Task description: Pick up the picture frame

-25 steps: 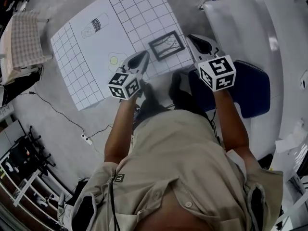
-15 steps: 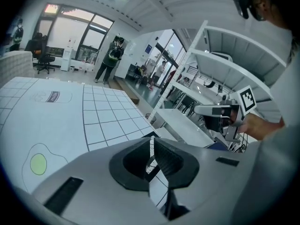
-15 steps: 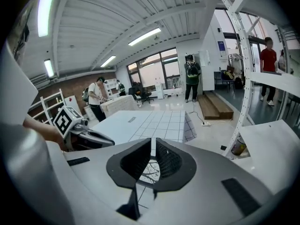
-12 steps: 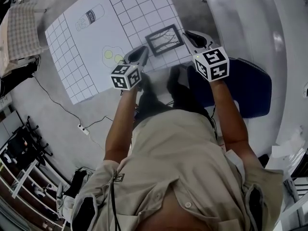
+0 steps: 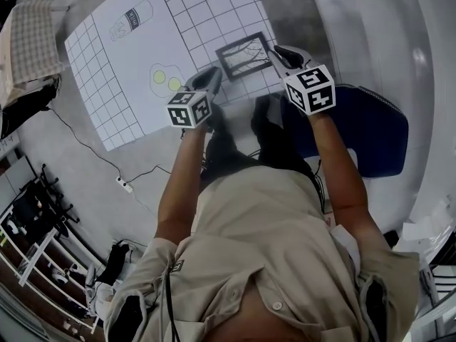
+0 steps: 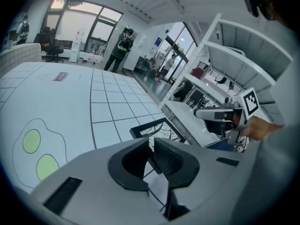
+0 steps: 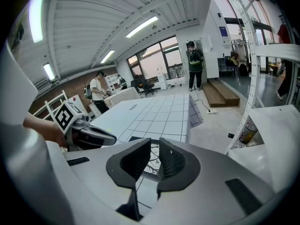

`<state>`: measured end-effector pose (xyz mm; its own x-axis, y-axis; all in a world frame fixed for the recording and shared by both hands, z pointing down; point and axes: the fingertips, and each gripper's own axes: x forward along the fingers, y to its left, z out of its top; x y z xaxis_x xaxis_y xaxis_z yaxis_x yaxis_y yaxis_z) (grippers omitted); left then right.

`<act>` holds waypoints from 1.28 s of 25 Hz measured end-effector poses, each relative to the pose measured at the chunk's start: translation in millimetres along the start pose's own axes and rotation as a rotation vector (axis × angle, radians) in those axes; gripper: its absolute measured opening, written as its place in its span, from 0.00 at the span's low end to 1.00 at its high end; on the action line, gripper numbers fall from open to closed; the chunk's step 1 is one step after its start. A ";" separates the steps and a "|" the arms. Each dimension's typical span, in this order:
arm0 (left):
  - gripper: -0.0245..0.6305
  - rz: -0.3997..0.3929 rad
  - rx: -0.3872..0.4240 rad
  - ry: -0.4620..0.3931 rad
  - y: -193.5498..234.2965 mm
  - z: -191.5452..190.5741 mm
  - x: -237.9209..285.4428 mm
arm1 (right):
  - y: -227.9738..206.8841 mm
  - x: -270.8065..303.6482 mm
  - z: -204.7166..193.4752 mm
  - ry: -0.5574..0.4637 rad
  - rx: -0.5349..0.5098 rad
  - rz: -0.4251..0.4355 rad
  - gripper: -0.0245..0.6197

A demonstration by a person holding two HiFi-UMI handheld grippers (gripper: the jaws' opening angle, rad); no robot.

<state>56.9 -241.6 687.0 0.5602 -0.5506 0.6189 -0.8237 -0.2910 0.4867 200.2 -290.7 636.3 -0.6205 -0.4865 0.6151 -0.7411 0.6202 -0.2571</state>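
The black picture frame (image 5: 244,54) lies flat on the white gridded mat (image 5: 142,48), near its edge closest to me; a branch drawing shows inside it. My left gripper (image 5: 205,81) hovers just left of the frame, shut and empty. My right gripper (image 5: 280,53) hangs at the frame's right corner, its jaws together with nothing between them. In the left gripper view the frame (image 6: 157,128) lies just beyond the jaws (image 6: 151,154), with the right gripper (image 6: 220,115) off to the side. The right gripper view shows the frame (image 7: 151,159) past its closed jaws (image 7: 154,159).
A blue seat (image 5: 370,134) stands right of my legs, beside white shelving (image 5: 399,34). A cable with a power strip (image 5: 122,184) runs over the floor at the left. A chequered cloth (image 5: 28,41) lies at the far left. People stand in the background (image 7: 195,62).
Both grippers have sunk towards the mat and drawn closer to the frame. Their jaws have stayed shut.
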 end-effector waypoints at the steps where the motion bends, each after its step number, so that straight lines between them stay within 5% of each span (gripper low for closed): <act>1: 0.07 0.000 -0.002 0.006 1.6 -1.1 1.9 | -0.7 3.8 -1.9 0.005 0.005 0.001 0.08; 7: 0.07 -0.009 -0.019 0.035 9.9 -3.6 12.8 | -5.6 28.8 -14.7 0.050 0.024 0.002 0.09; 10: 0.21 -0.029 -0.037 0.052 10.5 -3.7 19.2 | -9.9 39.7 -20.0 0.078 0.025 -0.005 0.09; 14: 0.25 -0.035 -0.048 0.101 10.5 -11.2 27.2 | -14.3 49.4 -28.0 0.112 0.020 -0.017 0.10; 17: 0.25 -0.021 -0.053 0.134 11.3 -18.3 32.0 | -15.4 54.4 -33.6 0.129 0.028 -0.016 0.17; 32: 0.26 0.040 -0.037 0.154 10.0 -23.0 40.2 | -21.5 65.4 -64.9 0.181 0.072 -0.009 0.17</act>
<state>73.3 -248.7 730.9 0.5361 -0.4337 0.7242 -0.8434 -0.2403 0.4805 192.2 -296.0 730.5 -0.5625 -0.3694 0.7397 -0.7669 0.5675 -0.2998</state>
